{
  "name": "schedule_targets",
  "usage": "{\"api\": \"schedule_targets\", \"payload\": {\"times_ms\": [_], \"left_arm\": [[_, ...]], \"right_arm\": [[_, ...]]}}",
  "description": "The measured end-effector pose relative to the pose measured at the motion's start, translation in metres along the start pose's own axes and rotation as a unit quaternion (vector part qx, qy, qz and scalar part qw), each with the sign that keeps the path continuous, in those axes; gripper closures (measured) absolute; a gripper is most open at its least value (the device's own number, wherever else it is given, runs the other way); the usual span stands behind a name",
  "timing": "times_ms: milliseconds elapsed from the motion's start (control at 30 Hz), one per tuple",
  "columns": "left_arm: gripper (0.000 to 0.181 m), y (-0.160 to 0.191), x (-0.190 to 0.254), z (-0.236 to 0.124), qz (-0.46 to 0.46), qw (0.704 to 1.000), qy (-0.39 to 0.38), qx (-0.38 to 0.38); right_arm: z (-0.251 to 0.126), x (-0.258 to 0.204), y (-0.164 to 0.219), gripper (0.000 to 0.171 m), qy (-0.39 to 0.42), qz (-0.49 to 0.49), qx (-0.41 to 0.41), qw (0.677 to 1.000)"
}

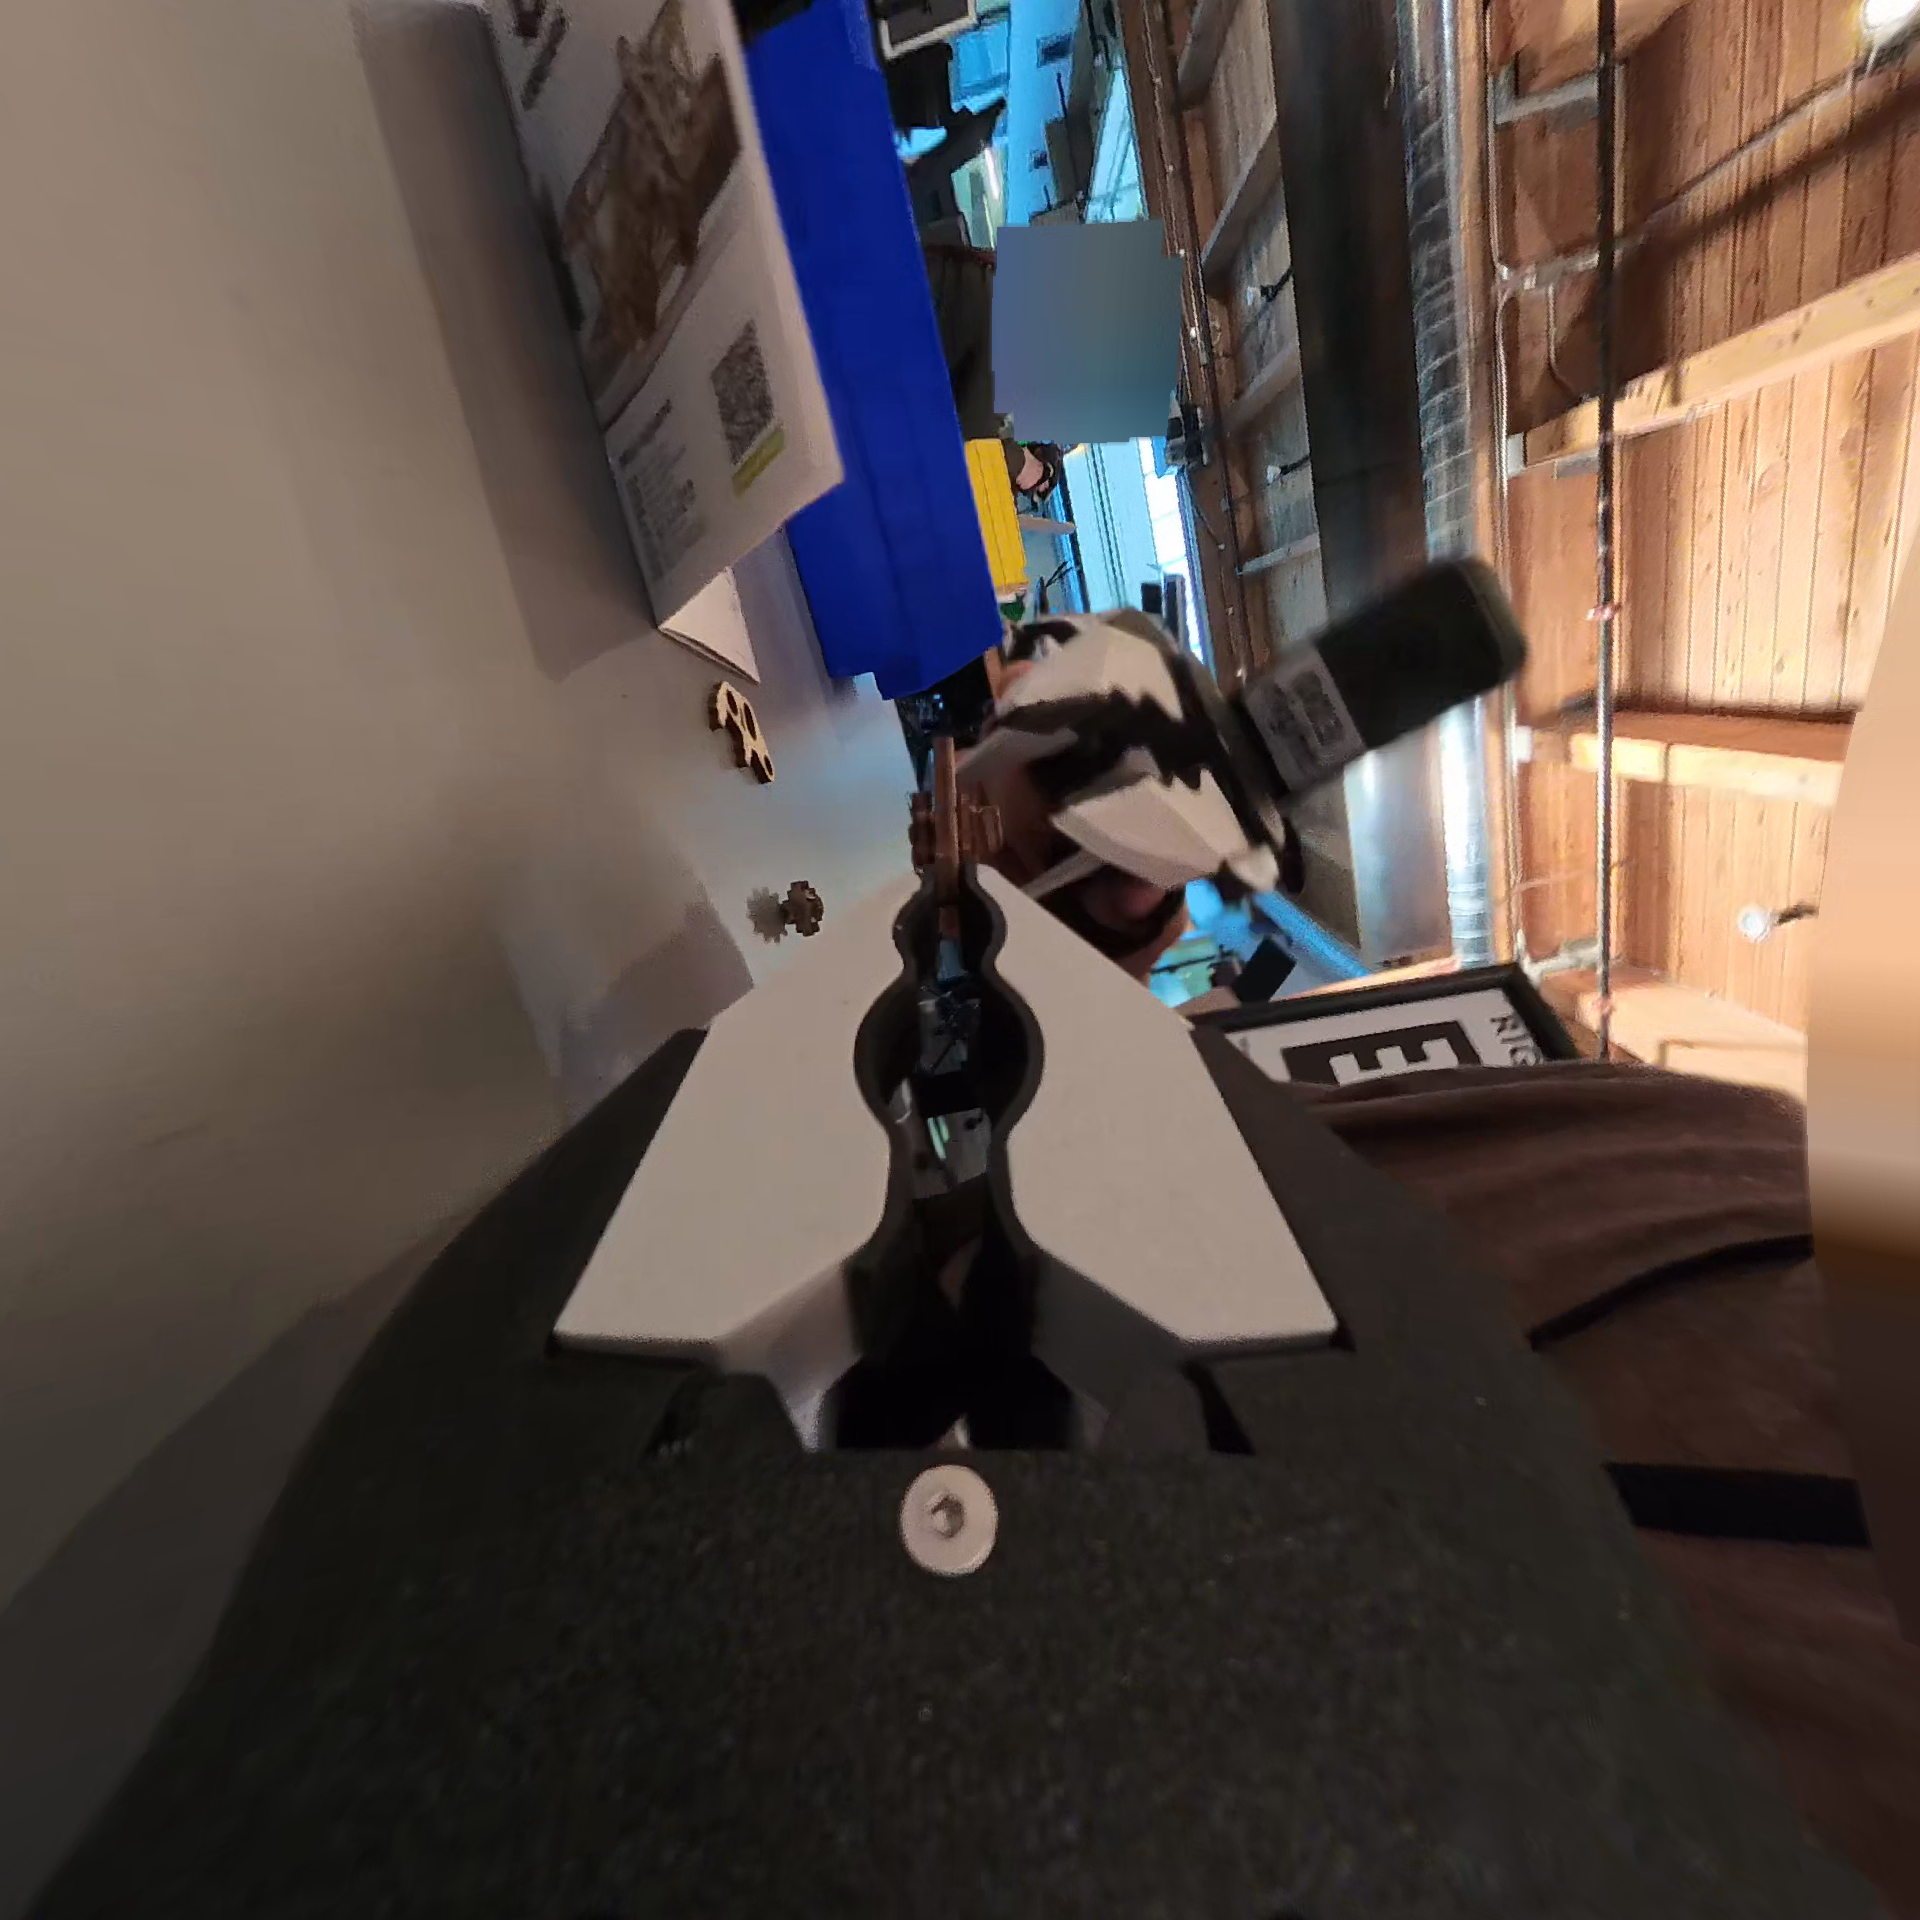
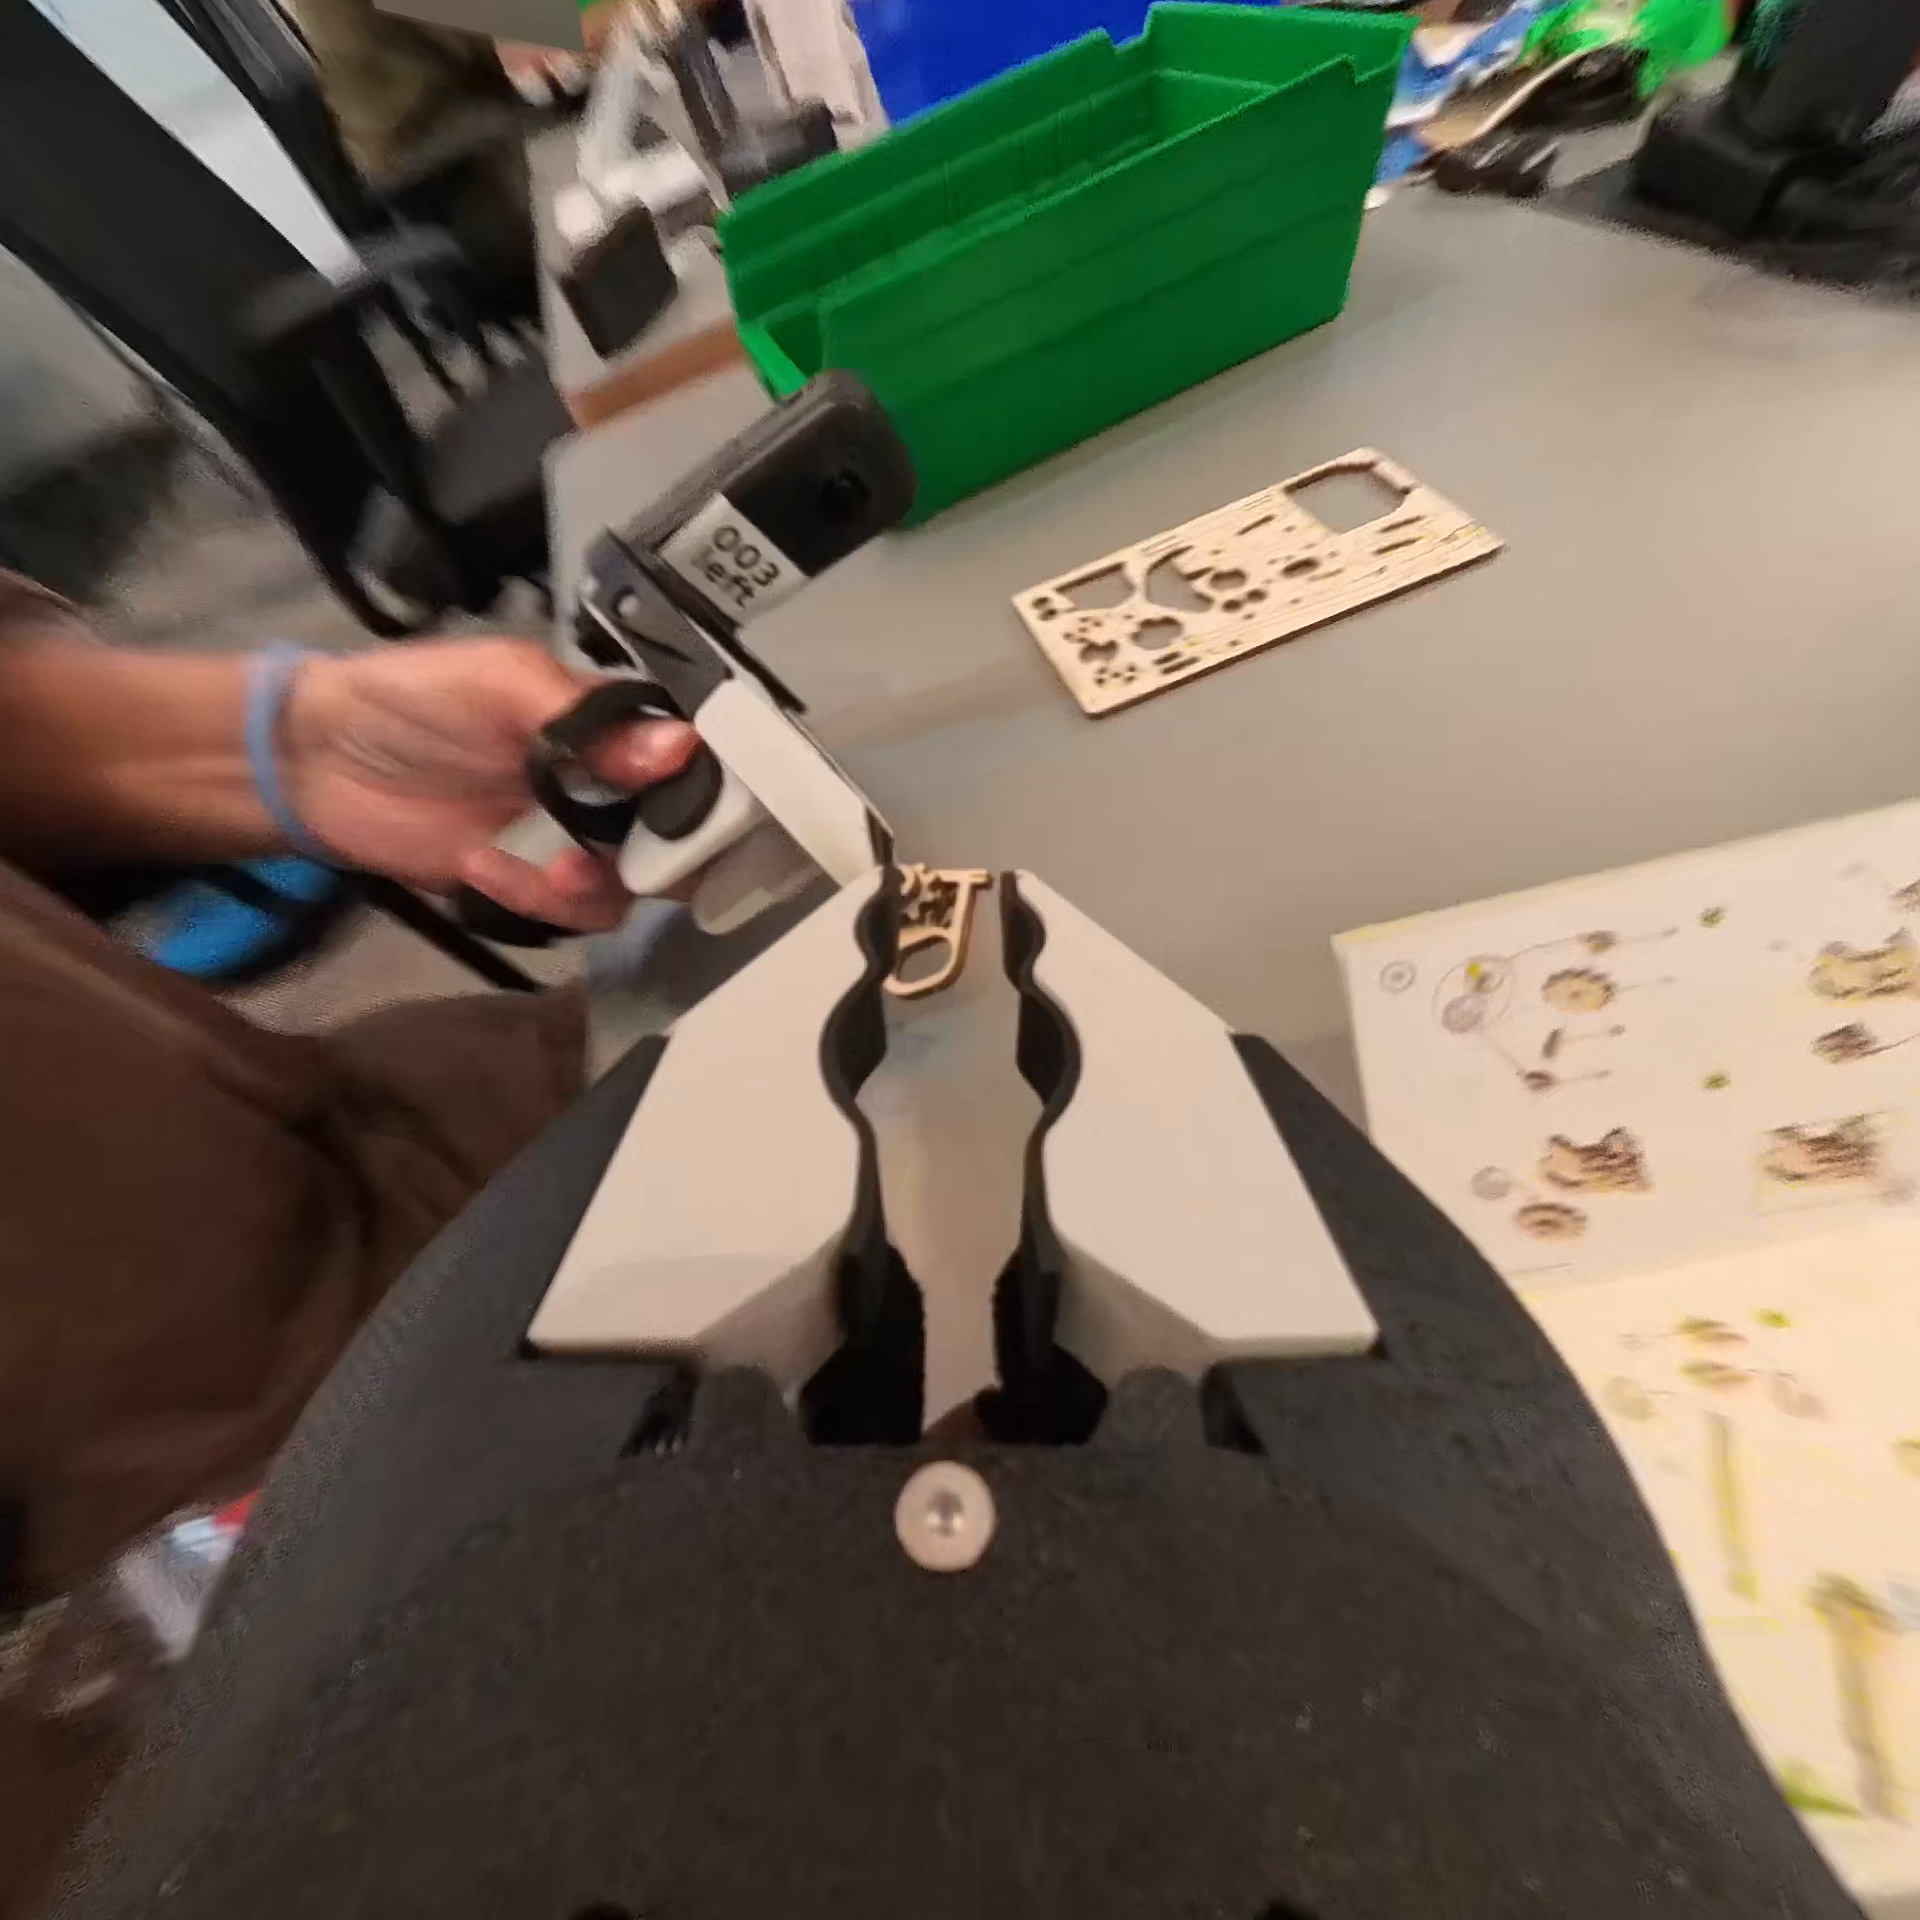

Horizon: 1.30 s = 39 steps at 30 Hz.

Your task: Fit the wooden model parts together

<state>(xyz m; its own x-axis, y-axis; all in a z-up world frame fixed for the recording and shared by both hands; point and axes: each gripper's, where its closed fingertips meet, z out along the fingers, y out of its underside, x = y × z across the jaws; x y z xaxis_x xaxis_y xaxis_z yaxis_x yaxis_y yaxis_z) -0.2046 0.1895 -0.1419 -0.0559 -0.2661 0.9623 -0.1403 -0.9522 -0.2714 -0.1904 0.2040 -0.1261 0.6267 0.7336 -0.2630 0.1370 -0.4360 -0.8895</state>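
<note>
The left gripper (image 1: 951,883) is clenched on the thin edge of a small laser-cut wooden model part (image 2: 928,928), holding it in the air just above the grey table (image 2: 1455,364), while the right gripper (image 2: 940,894) stands released, its jaws parted on either side of that same part without touching it. The likeliest failure, as I judge it, is the part twisting or slipping: it is flat plywood with a fretted, looped outline, pinched only at one margin between smooth grey fingers (image 1: 1091,1039), so a sideways push from the right jaws could lever it out or snap a thin web. Motion blur in the right wrist view suggests haste, which would worsen alignment. Two loose pieces, a lobed plate with holes (image 1: 741,729) and a small toothed gear (image 1: 784,912), lie on the table near the left gripper and could be knocked away. The pale, punched-out plywood sheet (image 2: 1257,582) lies flat before a ribbed green plastic bin (image 2: 1039,260); a glossy instruction sheet (image 2: 1662,1091) lies at the right.
</note>
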Motion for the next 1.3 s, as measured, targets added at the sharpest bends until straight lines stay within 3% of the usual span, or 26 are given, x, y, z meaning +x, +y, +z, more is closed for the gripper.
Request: {"api": "schedule_targets", "payload": {"times_ms": [133, 233, 367, 533, 667, 900, 1300], "left_arm": [[0.18, 0.006, 0.014, 0.003, 0.105, 0.994, -0.02, -0.038], [0.18, 0.011, 0.018, 0.005, 0.154, 0.985, -0.039, -0.06], [0.18, 0.018, 0.02, 0.008, 0.167, 0.982, -0.04, -0.075], [0.18, 0.02, 0.02, 0.009, 0.165, 0.982, -0.039, -0.079], [0.18, 0.02, 0.024, 0.008, 0.165, 0.983, -0.027, -0.078], [0.179, 0.027, 0.044, 0.011, 0.244, 0.966, -0.007, -0.086], [0.18, 0.028, 0.039, 0.014, 0.251, 0.963, -0.017, -0.098]], "right_arm": [[-0.015, -0.01, -0.005, 0.143, -0.154, 0.162, 0.042, 0.974], [-0.013, -0.021, 0.008, 0.14, -0.212, 0.196, 0.006, 0.957], [-0.007, -0.026, 0.013, 0.14, -0.231, 0.213, -0.004, 0.949], [-0.004, -0.032, 0.014, 0.154, -0.248, 0.217, -0.005, 0.944], [-0.006, -0.035, 0.011, 0.155, -0.264, 0.226, 0.003, 0.938], [-0.02, -0.048, 0.001, 0.156, -0.33, 0.247, 0.025, 0.911], [-0.022, -0.046, 0.001, 0.152, -0.33, 0.273, 0.022, 0.904]]}}
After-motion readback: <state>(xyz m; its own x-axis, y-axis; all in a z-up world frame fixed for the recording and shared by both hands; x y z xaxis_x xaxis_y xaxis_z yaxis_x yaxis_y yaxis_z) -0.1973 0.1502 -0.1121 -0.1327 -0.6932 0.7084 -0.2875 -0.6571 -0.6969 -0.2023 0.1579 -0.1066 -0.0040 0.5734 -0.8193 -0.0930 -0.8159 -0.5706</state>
